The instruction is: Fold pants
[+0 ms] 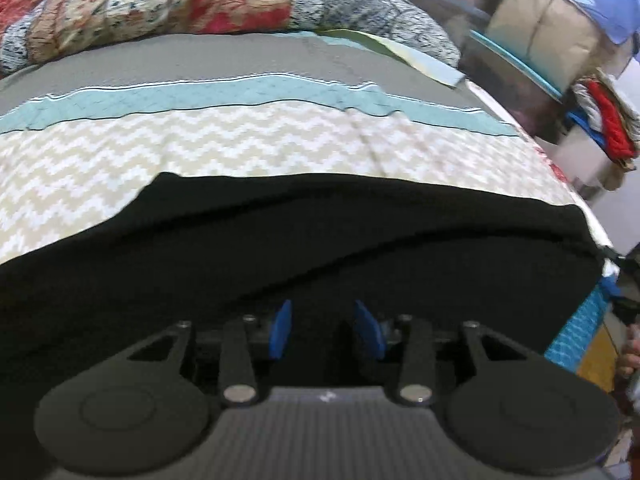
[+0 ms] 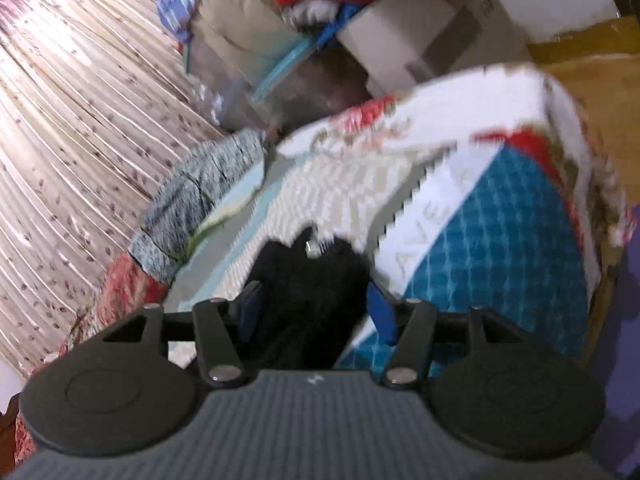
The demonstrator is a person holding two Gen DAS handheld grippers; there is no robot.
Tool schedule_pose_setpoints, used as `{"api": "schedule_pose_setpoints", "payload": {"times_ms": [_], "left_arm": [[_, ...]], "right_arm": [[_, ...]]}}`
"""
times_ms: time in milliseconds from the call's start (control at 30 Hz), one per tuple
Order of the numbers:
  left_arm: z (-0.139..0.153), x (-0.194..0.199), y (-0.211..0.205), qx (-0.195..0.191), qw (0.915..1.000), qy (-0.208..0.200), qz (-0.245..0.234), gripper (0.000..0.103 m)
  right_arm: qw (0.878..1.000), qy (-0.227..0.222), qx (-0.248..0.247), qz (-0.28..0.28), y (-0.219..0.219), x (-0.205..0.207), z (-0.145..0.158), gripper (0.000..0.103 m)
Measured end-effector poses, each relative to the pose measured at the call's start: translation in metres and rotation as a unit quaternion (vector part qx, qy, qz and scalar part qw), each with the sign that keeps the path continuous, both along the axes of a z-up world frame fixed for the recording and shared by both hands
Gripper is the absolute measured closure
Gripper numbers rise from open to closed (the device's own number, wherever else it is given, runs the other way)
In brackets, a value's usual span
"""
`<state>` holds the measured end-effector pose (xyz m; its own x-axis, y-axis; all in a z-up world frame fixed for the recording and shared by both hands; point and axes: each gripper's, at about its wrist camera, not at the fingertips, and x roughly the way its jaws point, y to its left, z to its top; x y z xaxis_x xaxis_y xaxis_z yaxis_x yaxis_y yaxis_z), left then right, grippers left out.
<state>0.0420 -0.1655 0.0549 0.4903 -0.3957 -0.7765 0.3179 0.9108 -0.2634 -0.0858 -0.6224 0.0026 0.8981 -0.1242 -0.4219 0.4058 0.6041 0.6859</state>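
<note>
In the left wrist view, the black pants [image 1: 280, 240] lie spread across the bed [image 1: 200, 152], over its beige zigzag cover, with a teal band and a grey band farther back. A patchwork quilt [image 1: 160, 0] is bunched at the far edge. The left gripper [image 1: 323, 330] hovers low over the dark cloth, its blue fingers [image 1: 281, 330] parted with nothing between them. To the right, stacked boxes and bundled fabric stand beside the bed. In the right wrist view, which is blurred, the right gripper [image 2: 316, 312] has its fingers wide apart with a bunch of the pants [image 2: 312, 292] between them; whether the pads press the cloth is hard to tell. The mattress corner [image 2: 500, 240] sits just right, a pleated curtain [image 2: 72, 120] far left.
</note>
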Motion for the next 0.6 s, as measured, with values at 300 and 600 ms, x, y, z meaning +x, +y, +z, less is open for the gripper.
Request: {"api": "schedule_pose_setpoints", "payload": {"times_ms": [300,600], "left_arm": [[-0.004,-0.004,0.0,-0.009,0.9998,0.014,0.005,0.066],[-0.003,-0.009,0.012,-0.02,0.9996,0.015,0.009,0.066]], "right_arm": [[0.998,0.014,-0.027,-0.046,0.008,0.007,-0.002,0.041],[0.998,0.007,0.011,-0.064,0.002,0.013,-0.007,0.041]]}}
